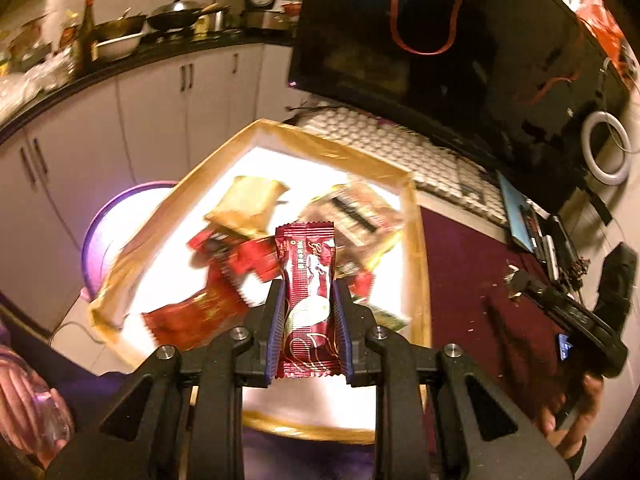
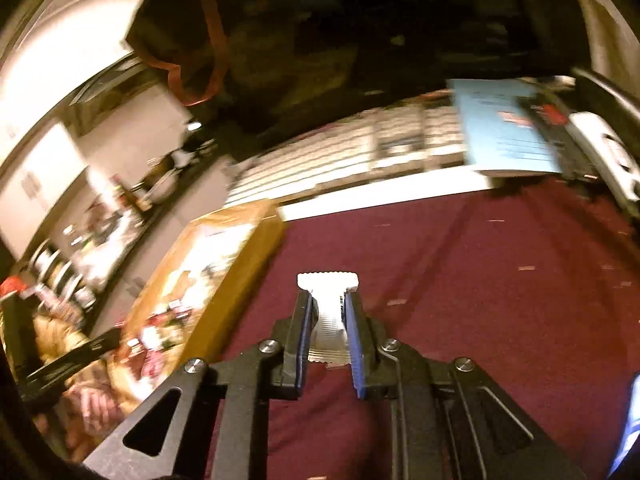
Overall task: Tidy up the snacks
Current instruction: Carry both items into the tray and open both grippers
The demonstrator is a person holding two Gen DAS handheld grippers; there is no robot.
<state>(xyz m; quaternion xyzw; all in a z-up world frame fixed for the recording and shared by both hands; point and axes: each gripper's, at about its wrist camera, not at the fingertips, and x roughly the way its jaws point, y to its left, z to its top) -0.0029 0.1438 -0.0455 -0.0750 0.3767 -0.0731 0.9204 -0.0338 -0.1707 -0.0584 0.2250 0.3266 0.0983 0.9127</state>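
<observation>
My left gripper [image 1: 307, 292] is shut on a dark red snack packet [image 1: 307, 304] and holds it above a white box with tan taped rims [image 1: 416, 240]. Inside the box lie several snack packets: a gold one [image 1: 246, 206], red ones [image 1: 236, 256] and a brown one [image 1: 356, 216]. My right gripper [image 2: 329, 300] is shut on a small white snack packet [image 2: 328, 312] above the maroon table cover [image 2: 460, 280]. The same box [image 2: 244, 264] lies to the left in the blurred right wrist view. The right gripper also shows in the left wrist view [image 1: 576, 312], off to the right.
A white keyboard [image 1: 400, 148] and a dark monitor [image 1: 460, 48] stand behind the box. A blue booklet [image 2: 504, 124] and black devices [image 1: 556, 248] lie at the back right. A purple-rimmed bin [image 1: 120, 232] sits left of the box. Kitchen cabinets [image 1: 152, 120] fill the far left.
</observation>
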